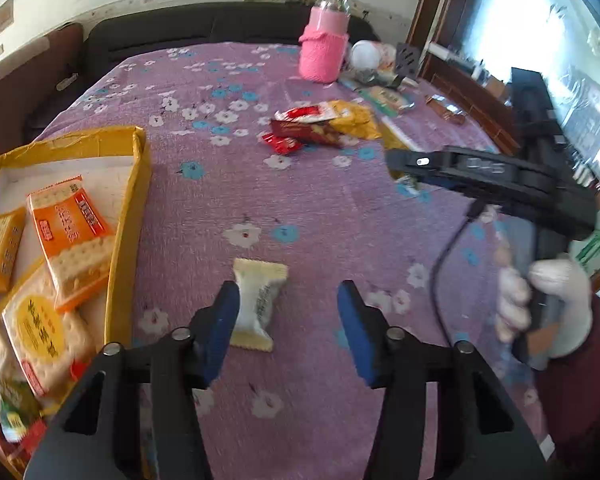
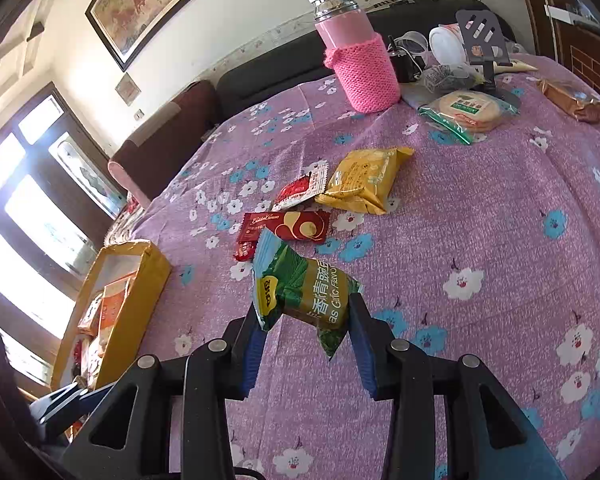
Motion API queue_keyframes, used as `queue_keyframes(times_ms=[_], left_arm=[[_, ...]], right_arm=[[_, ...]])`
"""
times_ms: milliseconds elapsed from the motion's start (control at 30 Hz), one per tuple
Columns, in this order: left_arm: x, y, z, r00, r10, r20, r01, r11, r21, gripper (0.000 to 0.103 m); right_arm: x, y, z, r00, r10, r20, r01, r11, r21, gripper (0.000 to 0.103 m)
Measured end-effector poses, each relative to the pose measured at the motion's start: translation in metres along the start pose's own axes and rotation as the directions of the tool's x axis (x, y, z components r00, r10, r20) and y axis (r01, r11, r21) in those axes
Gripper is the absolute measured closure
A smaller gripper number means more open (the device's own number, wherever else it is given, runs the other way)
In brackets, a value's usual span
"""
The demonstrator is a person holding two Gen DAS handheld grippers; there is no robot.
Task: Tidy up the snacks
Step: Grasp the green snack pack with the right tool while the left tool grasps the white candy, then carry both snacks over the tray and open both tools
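My left gripper (image 1: 288,300) is open, low over the purple floral cloth (image 1: 300,200). A small cream snack packet (image 1: 256,304) lies on the cloth just inside its left finger. A yellow cardboard box (image 1: 128,216) with several cracker packs stands at the left; it also shows in the right wrist view (image 2: 140,292). My right gripper (image 2: 306,320) is shut on a green garlic-flavour snack bag (image 2: 300,288) and holds it above the cloth. Red packets (image 2: 288,226) and a yellow bag (image 2: 364,180) lie beyond it; the same pile (image 1: 320,124) shows in the left wrist view.
A pink knit-sleeved bottle (image 2: 356,64) stands at the far side, with a phone stand (image 2: 484,44), a white lidded container (image 2: 446,44), a round cracker pack (image 2: 468,110) and a brown packet (image 2: 572,98) nearby. A dark sofa (image 1: 220,24) runs behind the table.
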State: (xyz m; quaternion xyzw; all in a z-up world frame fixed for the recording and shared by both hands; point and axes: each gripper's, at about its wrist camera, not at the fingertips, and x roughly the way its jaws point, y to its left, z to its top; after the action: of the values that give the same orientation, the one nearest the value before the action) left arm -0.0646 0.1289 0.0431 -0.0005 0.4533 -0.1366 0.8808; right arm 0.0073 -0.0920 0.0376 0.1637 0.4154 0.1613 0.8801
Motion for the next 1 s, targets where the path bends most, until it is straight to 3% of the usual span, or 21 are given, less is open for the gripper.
queue_keyframes(times_ms=[233, 267, 333, 533, 700, 833, 1000], left_arm=[[0.029, 0.003, 0.001, 0.994, 0.086, -0.069, -0.085, 0.996, 0.023, 0.055], [0.029, -0.001, 0.0, 0.992, 0.111, -0.061, -0.108, 0.993, 0.047, 0.058], [0.029, -0.007, -0.001, 0.992, 0.115, -0.044, -0.111, 0.991, 0.069, 0.085], [0.01, -0.002, -0.005, 0.997, 0.081, 0.012, -0.081, 0.997, -0.004, 0.087], [-0.033, 0.013, -0.013, 0.994, 0.051, 0.095, -0.043, 0.995, -0.089, 0.086], [-0.074, 0.043, -0.029, 0.984, 0.086, 0.158, -0.057, 0.982, -0.18, 0.086], [-0.098, 0.095, -0.054, 0.974, 0.159, 0.162, -0.104, 0.946, -0.307, 0.086]], right_arm=[[0.001, -0.003, 0.001, 0.999, 0.045, -0.016, -0.045, 0.999, 0.004, 0.063], [0.001, -0.003, 0.001, 0.999, 0.048, -0.016, -0.048, 0.999, 0.006, 0.063], [-0.001, -0.003, 0.0, 0.999, 0.05, -0.012, -0.05, 0.999, 0.005, 0.063], [-0.003, 0.002, -0.002, 1.0, 0.028, 0.01, -0.028, 0.999, -0.022, 0.063], [-0.005, 0.011, -0.005, 0.999, 0.023, 0.026, -0.021, 0.998, -0.065, 0.063], [-0.005, 0.025, -0.01, 0.999, 0.034, 0.024, -0.032, 0.995, -0.093, 0.063], [-0.01, 0.062, -0.022, 0.994, 0.105, -0.016, -0.107, 0.986, -0.13, 0.063]])
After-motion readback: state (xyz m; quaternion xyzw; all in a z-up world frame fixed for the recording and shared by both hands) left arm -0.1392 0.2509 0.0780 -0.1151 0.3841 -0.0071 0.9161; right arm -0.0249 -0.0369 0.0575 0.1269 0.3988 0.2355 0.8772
